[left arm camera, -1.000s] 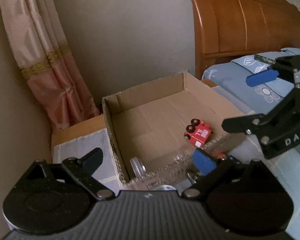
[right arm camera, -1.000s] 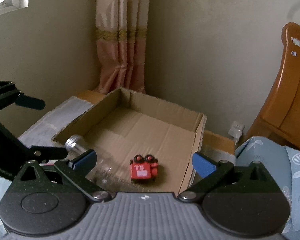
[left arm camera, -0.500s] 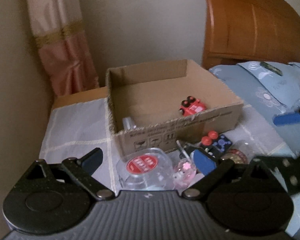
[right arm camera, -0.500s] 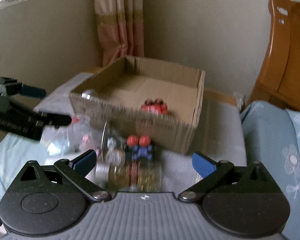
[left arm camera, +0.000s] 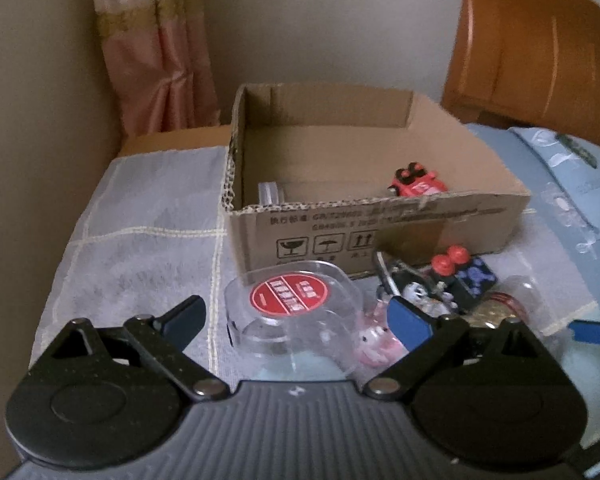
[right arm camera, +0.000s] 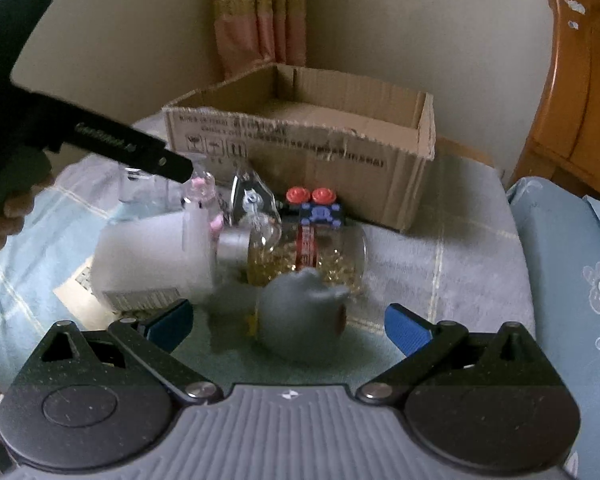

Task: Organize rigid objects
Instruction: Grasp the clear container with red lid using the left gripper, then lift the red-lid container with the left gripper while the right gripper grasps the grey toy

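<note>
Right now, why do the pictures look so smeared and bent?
Left wrist view: the fisheye lens curves the edges and the box is slightly soft. Right wrist view: the grey toy and white bottle nearest the lens are blurred; the box looks sharper.

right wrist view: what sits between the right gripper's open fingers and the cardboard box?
Right wrist view: nearest the right gripper a grey rounded toy, then a clear jar of yellow beads lying on its side, then a blue toy with two red knobs against the open cardboard box.

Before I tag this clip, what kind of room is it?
Most likely a bedroom: a wooden headboard, blue floral bedding and a pink curtain surround the cardboard box and the toys in front of it.
</note>
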A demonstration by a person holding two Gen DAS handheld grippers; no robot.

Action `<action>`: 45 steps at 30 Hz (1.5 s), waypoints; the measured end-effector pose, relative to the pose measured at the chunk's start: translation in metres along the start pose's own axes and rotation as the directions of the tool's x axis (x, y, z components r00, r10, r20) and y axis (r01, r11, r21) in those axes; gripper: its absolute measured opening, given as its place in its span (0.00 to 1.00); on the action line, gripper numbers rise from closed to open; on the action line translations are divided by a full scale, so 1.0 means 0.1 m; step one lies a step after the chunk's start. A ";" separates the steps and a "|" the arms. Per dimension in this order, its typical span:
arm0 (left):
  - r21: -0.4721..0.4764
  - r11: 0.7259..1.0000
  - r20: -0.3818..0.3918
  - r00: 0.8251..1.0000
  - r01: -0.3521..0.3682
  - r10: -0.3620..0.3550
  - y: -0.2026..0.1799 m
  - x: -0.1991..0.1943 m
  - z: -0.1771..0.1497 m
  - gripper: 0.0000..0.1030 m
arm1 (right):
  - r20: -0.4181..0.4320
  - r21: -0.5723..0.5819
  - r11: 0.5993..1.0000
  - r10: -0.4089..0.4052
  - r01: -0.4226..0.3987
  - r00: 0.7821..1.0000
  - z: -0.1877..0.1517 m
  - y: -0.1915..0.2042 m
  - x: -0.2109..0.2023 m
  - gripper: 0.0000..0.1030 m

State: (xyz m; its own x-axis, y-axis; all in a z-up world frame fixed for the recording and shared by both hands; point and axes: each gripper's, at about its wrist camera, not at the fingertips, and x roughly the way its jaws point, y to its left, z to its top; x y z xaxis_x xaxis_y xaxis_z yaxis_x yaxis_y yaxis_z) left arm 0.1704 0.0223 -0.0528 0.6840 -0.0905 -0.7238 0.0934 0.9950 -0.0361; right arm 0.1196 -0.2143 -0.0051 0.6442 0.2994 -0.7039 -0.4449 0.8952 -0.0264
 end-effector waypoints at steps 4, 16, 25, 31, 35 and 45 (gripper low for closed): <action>-0.060 0.998 0.000 1.000 0.004 -0.004 0.06 0.10 0.07 0.95 | -0.011 0.007 1.000 -0.006 0.006 1.000 0.00 0.01 0.06 1.00; -0.032 0.994 -0.069 0.993 -0.102 0.100 0.40 0.18 -0.08 0.96 | -0.054 -0.036 0.999 -0.033 0.031 0.998 -0.03 -0.02 0.18 1.00; -0.044 0.989 -0.081 0.987 -0.143 0.139 0.65 0.22 -0.12 0.96 | -0.063 -0.027 0.999 -0.035 0.033 0.997 -0.04 -0.03 0.20 1.00; -0.092 0.988 -0.072 0.990 -0.128 0.121 0.69 0.21 -0.20 0.96 | -0.071 -0.005 0.999 -0.043 0.043 0.997 -0.05 -0.11 0.18 1.00; -0.087 0.986 -0.075 0.988 -0.141 0.135 0.67 0.26 -0.24 0.96 | -0.080 -0.026 0.999 -0.041 0.039 0.996 -0.07 -0.07 0.24 1.00; -0.105 0.981 -0.028 0.987 -0.161 0.159 0.64 0.29 -0.32 0.94 | -0.052 0.025 1.000 -0.016 0.018 0.999 -0.08 -0.11 0.29 1.00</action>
State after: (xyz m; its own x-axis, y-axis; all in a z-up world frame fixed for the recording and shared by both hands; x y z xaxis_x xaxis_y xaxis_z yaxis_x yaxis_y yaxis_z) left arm 0.1733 0.0851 -0.0984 0.6696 0.0704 -0.7393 -0.0947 0.9955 0.0091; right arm 0.1382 -0.2181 -0.0305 0.6184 0.2673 -0.7390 -0.4177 0.9083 -0.0211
